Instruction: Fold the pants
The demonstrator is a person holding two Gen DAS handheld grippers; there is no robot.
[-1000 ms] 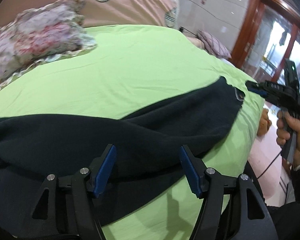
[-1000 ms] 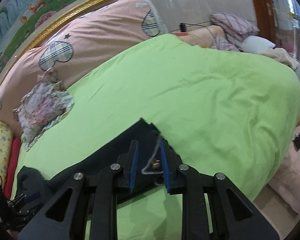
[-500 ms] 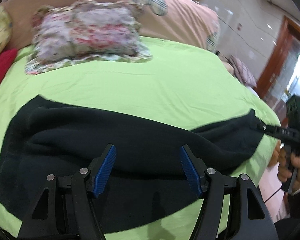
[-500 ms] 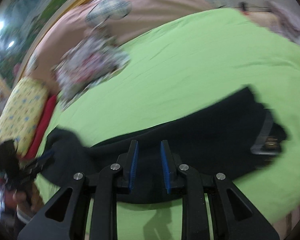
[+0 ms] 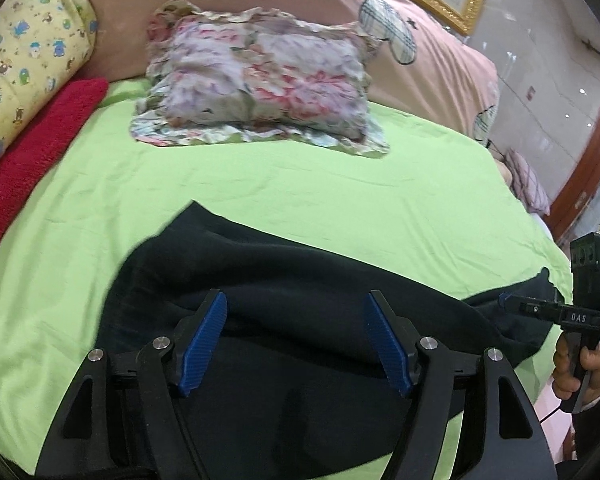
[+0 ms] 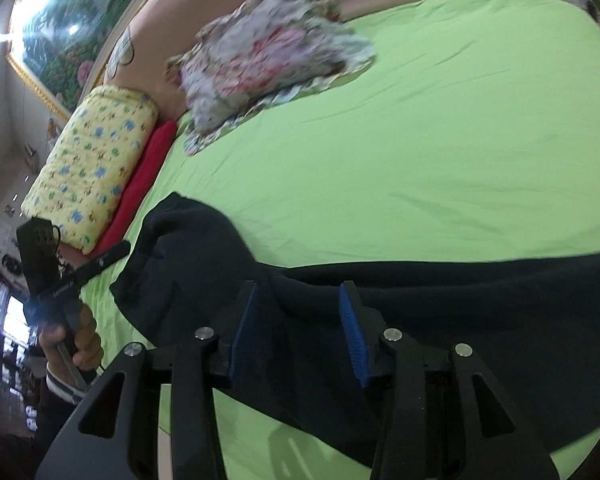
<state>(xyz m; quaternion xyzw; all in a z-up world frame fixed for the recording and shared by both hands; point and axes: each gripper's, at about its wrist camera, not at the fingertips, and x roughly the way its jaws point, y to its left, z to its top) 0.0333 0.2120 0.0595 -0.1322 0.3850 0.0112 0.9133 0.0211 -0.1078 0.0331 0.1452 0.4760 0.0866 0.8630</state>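
Note:
Dark navy pants lie spread across the green bed sheet, rumpled, and show in the right wrist view too. My left gripper is open and empty, hovering just above the pants near their left end. My right gripper is open with nothing between its pads, hovering over the middle of the pants. In the left wrist view the right gripper is at the pants' right end. In the right wrist view the left gripper is beside the pants' left end.
A floral pillow lies at the head of the green sheet. A yellow printed bolster and a red cloth lie at the left. The pink headboard cover is behind. The bed edge runs along the near side.
My right gripper was shut on the pants' waistband corner and has let go and opened. Both grippers have swung left along the pants. The left stayed open.

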